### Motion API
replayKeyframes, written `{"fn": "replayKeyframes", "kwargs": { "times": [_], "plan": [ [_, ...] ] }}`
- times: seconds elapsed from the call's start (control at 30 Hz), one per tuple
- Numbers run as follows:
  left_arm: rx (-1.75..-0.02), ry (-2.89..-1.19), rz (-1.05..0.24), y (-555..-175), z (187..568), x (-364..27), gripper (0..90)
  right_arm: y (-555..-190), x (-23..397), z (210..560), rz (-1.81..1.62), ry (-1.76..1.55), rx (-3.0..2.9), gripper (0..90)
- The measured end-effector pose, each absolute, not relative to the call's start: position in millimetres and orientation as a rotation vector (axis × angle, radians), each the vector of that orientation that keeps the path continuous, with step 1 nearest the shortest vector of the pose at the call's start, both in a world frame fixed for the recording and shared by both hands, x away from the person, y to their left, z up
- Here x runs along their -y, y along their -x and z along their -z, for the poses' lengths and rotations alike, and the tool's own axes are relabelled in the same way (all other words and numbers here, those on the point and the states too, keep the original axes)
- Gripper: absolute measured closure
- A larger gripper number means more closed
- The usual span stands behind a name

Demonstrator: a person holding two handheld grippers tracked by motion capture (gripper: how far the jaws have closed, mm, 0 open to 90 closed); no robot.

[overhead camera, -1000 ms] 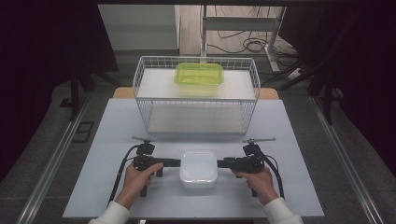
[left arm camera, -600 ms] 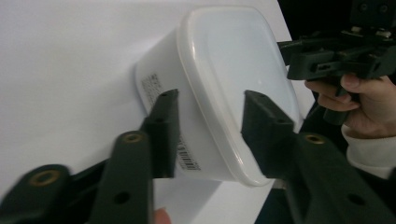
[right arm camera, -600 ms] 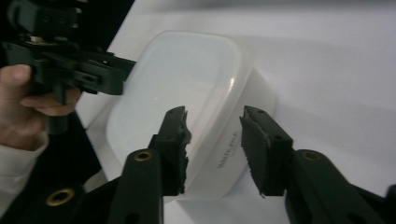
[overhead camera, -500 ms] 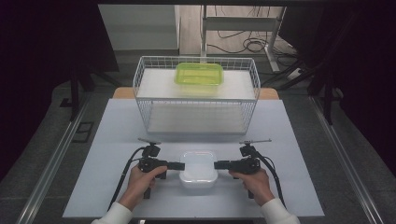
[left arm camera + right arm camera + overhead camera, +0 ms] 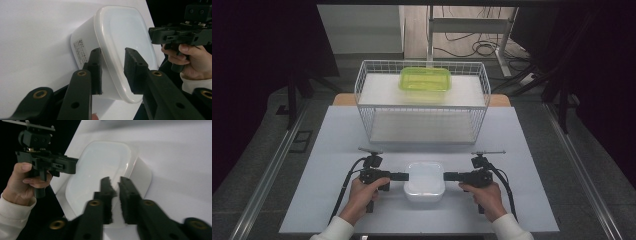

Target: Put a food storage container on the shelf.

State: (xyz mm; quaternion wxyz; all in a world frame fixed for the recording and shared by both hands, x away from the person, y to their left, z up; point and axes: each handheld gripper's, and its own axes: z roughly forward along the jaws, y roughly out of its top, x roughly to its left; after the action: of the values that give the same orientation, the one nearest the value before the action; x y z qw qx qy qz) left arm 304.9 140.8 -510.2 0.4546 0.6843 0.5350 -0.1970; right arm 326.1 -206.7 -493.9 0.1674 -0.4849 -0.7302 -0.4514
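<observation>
while the white lidded container (image 5: 424, 181) sits flat on the table (image 5: 322, 150) near the front edge, both tools have just been closing on its lid rim from opposite ends. left gripper (image 5: 113, 72): jaws straddle the rim, one under the lip and one on top, seemingly clamped. right gripper (image 5: 114, 200): jaws nearly together, pinching the rim edge. grasp looks done; lift not started. likely remaining: carry to the wire basket (image 5: 362, 95) behind, where a green container (image 5: 425, 80) already rests on the upper shelf.
</observation>
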Motion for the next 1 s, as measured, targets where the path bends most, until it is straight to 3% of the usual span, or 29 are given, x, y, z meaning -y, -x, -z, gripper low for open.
{"fn": "replayKeyframes", "kwargs": {
  "times": [0.47, 0.57, 1.0],
  "plan": [
    [-1.316, -1.681, 0.499, -304.6, 512.1, -141.0, 67.1, -329.2, 203.0, 503.0, 1.226, 1.409, 1.995, 63.9],
    [-1.33, -1.655, 0.505, -303.0, 513.1, -141.1, 67.5, -329.9, 204.5, 502.1, 1.232, 1.425, 1.968, 68.6],
    [-1.317, -1.667, 0.411, -294.2, 501.2, -140.8, 74.0, -323.3, 203.3, 490.9, 1.263, 1.434, 2.001, 74.4]
  ]
}}
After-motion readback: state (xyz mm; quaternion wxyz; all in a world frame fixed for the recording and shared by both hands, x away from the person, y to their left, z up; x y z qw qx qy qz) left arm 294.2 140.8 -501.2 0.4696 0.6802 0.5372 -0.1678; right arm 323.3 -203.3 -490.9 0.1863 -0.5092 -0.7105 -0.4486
